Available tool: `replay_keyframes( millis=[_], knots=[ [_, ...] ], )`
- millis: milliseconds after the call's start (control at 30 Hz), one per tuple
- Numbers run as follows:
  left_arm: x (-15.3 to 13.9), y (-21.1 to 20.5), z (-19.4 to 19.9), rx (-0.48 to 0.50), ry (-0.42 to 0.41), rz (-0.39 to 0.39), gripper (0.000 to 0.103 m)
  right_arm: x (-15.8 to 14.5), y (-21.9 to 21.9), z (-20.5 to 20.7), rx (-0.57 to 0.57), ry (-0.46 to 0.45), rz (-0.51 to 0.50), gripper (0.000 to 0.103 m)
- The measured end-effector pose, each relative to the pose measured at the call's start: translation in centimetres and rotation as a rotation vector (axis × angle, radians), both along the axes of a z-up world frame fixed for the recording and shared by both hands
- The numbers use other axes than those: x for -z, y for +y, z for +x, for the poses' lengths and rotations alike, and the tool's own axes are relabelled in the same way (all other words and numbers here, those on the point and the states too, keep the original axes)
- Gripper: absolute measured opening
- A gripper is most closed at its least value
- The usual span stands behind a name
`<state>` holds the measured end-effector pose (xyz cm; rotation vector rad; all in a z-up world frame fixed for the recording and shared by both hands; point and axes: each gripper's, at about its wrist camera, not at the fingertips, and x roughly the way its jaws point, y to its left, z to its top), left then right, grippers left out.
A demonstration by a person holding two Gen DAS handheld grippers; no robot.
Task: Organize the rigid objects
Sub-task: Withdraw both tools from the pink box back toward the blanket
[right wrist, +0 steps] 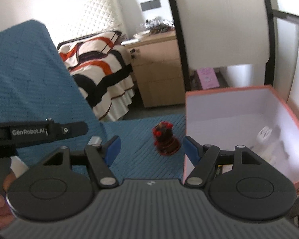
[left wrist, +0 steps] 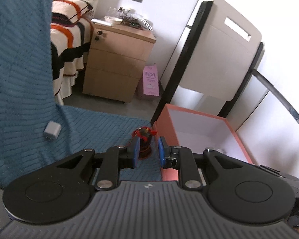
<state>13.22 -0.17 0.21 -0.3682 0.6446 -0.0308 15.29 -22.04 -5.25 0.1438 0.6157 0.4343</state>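
A small dark-brown rounded figurine with red tassels (right wrist: 166,141) stands on the ribbed blue quilted cover (right wrist: 141,139), just beside the coral-edged, white-lined cardboard box (right wrist: 191,107). The left gripper (left wrist: 148,151) is narrowly parted, empty; the right gripper (right wrist: 151,149) gapes wide, empty

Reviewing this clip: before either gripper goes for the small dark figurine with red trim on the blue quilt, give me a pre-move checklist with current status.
1. Dark figurine with red trim upright on the blue quilted cover: ok.
2. Right gripper wide enough for the figurine: ok, nothing between the pads.
3. Left gripper free to grasp: cannot tell; narrow gap, and the figurine lines up with it in the left wrist view.
4. Pink-walled cardboard box open with room: ok; some white items already lie inside.
5. Figurine clear of the box wall: ok, apart.
6. White plug adapter out of the way: ok, off to the side.
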Motion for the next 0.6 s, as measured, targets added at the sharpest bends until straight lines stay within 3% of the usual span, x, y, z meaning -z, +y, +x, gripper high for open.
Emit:
replay_keyframes(
  millis=[233, 600],
  knots=[
    [2.1, 2.3, -1.5, -0.057, 0.033, 0.011, 0.024, 2.0, 2.4, -1.3, -0.028, 0.032, -0.042, 0.071],
    [4.9, 4.1, -2.7, -0.061, 0.083, 0.000, 0.024, 3.5, 4.4, -2.6, -0.049, 0.068, -0.068, 0.071]
  ],
)
